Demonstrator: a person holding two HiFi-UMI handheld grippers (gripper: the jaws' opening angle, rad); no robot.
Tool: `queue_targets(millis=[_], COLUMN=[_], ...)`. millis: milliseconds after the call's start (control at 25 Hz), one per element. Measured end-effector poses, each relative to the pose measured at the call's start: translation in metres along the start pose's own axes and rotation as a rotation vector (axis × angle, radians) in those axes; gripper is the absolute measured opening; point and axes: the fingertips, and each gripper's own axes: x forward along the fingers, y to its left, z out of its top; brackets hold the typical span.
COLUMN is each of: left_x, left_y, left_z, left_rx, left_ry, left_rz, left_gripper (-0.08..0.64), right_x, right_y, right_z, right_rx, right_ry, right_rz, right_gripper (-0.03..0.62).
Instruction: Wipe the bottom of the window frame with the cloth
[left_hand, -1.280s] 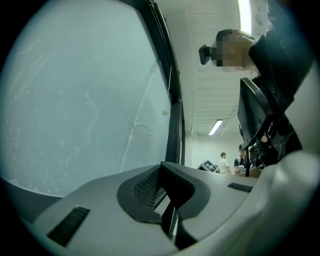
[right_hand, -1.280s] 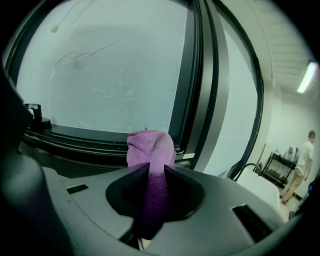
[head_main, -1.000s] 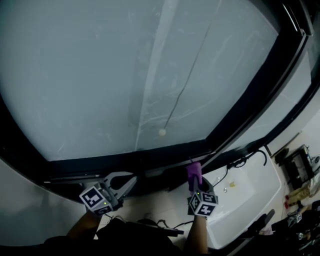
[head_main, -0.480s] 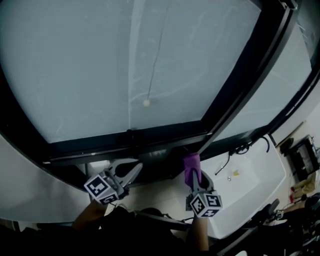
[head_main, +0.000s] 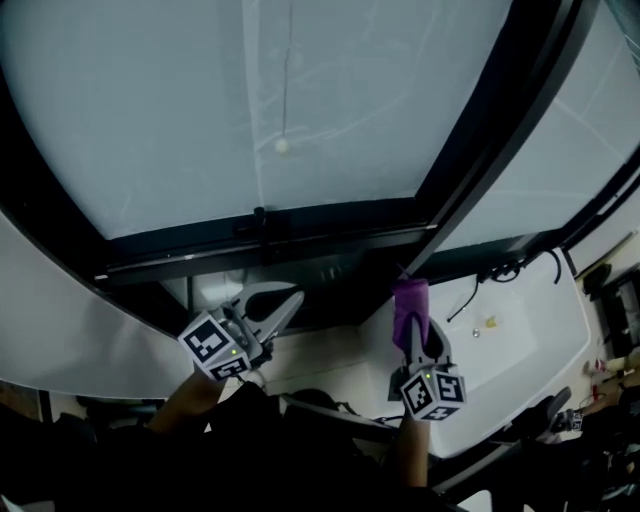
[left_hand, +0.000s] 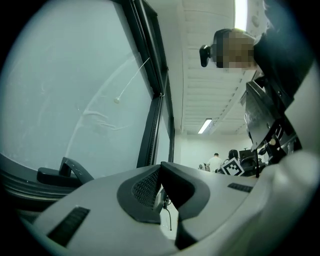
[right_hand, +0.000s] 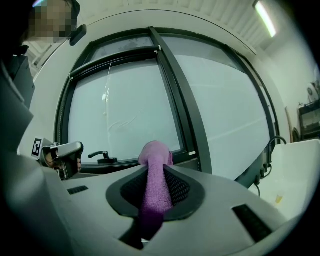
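A purple cloth (head_main: 410, 305) sticks up from my right gripper (head_main: 411, 300), which is shut on it. It hangs a little below and in front of the dark bottom bar of the window frame (head_main: 330, 240), near the upright mullion (head_main: 470, 170). In the right gripper view the cloth (right_hand: 155, 185) runs between the jaws, its tip level with the bottom bar (right_hand: 122, 166). My left gripper (head_main: 290, 300) is shut with nothing in it, also below the bar and left of the cloth. Its jaws meet at the tip in the left gripper view (left_hand: 160, 167).
A window handle (head_main: 260, 216) sits on the bottom bar. A blind cord with a bead (head_main: 282, 145) hangs against the frosted pane. A white sink-like counter (head_main: 520, 330) with a black cable (head_main: 500, 272) lies to the right. A white wall (head_main: 60, 330) curves round at left.
The view has swung so the window frame sits lower and further left. Both grippers stay below the bottom bar; the right one with the cloth has drifted slightly right.
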Motion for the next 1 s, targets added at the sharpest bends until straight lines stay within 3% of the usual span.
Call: queue_targets(millis=[520, 1000], left_x=[0.013, 0.018], left_y=[-0.020, -0.009], left_z=[-0.023, -0.016], left_rx=[-0.047, -0.009], left_ry=[0.029, -0.012], left_rz=[0.027, 0.013], left_gripper=[-0.008, -0.008], right_x=[-0.006, -0.016], right_y=[-0.010, -0.006], right_z=[0.000, -0.005], right_rx=[-0.062, -0.053], right_ry=[0.032, 0.022], right_rz=[0.047, 0.032], right_gripper=[0.063, 0.063])
